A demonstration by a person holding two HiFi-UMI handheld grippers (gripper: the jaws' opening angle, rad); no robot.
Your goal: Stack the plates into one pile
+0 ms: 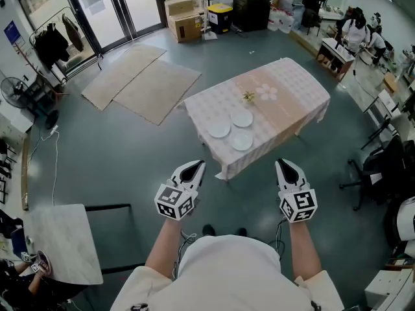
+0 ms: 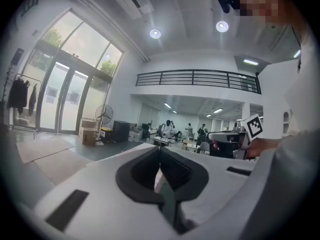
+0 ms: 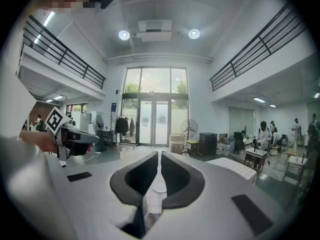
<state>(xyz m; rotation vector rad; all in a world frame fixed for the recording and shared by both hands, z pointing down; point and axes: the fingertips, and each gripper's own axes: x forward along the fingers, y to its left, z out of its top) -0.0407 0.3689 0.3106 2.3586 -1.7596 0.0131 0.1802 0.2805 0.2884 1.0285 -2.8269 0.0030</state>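
Three white plates lie apart on a table (image 1: 292, 83) covered with a pale checked cloth: one at the left (image 1: 219, 129), one further back (image 1: 242, 118), one nearest me (image 1: 242, 140). None rests on another. Both grippers hang in the air well short of the table, side by side and pointing towards it. My left gripper (image 1: 195, 167) is shut with nothing in it, and its jaws (image 2: 160, 150) meet at the tip. My right gripper (image 1: 286, 164) is also shut and empty, its tips (image 3: 160, 155) touching. Each gripper view shows the other gripper off to the side.
A small flower ornament (image 1: 248, 96) stands on the table behind the plates. Two mats (image 1: 146, 80) lie on the floor at the left, a grey table (image 1: 61, 241) is at my near left, office chairs (image 1: 379, 170) at the right. Cardboard boxes (image 1: 185, 19) stand by the glass doors.
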